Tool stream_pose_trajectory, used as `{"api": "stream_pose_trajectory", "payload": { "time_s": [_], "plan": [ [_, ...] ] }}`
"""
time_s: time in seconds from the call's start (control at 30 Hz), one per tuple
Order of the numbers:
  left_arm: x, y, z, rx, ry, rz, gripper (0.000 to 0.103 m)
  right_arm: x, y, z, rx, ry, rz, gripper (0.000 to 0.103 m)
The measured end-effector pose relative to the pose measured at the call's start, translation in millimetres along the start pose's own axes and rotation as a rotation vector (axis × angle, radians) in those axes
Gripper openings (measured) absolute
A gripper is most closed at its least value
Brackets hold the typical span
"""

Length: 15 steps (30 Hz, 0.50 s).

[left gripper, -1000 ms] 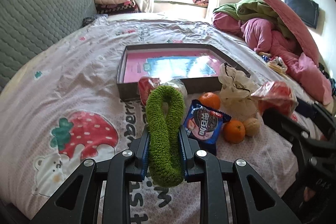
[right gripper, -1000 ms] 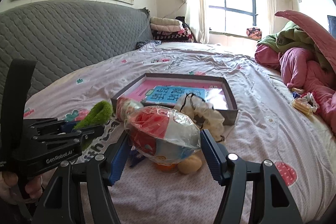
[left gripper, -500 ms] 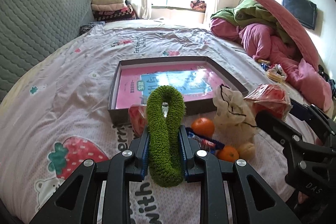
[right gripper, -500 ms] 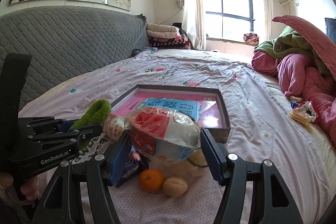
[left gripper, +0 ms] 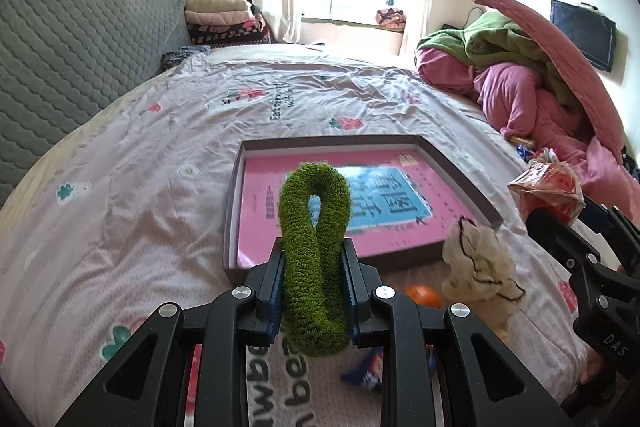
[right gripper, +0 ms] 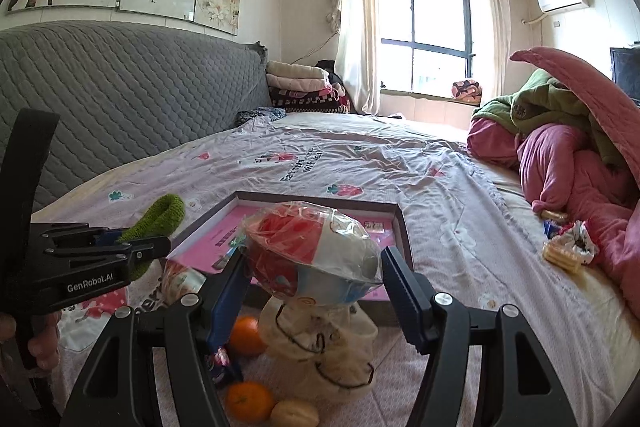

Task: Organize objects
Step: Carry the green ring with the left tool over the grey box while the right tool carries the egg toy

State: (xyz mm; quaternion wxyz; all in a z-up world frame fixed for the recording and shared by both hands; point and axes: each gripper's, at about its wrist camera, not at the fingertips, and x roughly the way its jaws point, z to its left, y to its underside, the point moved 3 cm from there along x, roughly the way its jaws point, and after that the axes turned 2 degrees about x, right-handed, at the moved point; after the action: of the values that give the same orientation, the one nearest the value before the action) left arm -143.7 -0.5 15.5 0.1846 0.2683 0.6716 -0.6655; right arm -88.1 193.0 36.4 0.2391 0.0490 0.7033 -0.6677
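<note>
My left tongs squeeze a fuzzy green loop above the flat box, which holds a pink book. My right tongs grip a crinkly plastic snack bag over the bed.

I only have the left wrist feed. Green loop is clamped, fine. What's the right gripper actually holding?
Observer: A clear plastic snack bag, red and white, pinched between the right gripper fingers, off the bed.
Operator: What's under it? I see one orange.
Observer: Two oranges, one nearer the camera, with a pale walnut-like nut beside it.
Operator: Anything right of the box?
Observer: A wafer packet lying open against the pink quilt.
</note>
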Motion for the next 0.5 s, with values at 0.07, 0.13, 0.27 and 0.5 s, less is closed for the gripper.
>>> {"api": "stream_pose_trajectory", "payload": {
  "time_s": [0.07,0.13,0.27,0.5],
  "plan": [
    [4,-4,4,-0.009,0.001,-0.001,0.025,4,-5,-2,-0.008,0.007,-0.008,0.066],
    [8,-7,9,-0.02,0.005,-0.001,0.025,9,-10,-5,-0.012,0.012,-0.016,0.066],
    [17,-13,16,-0.026,0.0,-0.005,0.025,19,-19,-14,-0.023,0.032,-0.028,0.066],
    [33,-20,25,-0.036,0.002,-0.013,0.026,40,-26,-28,-0.013,0.037,-0.007,0.066]
  ]
}}
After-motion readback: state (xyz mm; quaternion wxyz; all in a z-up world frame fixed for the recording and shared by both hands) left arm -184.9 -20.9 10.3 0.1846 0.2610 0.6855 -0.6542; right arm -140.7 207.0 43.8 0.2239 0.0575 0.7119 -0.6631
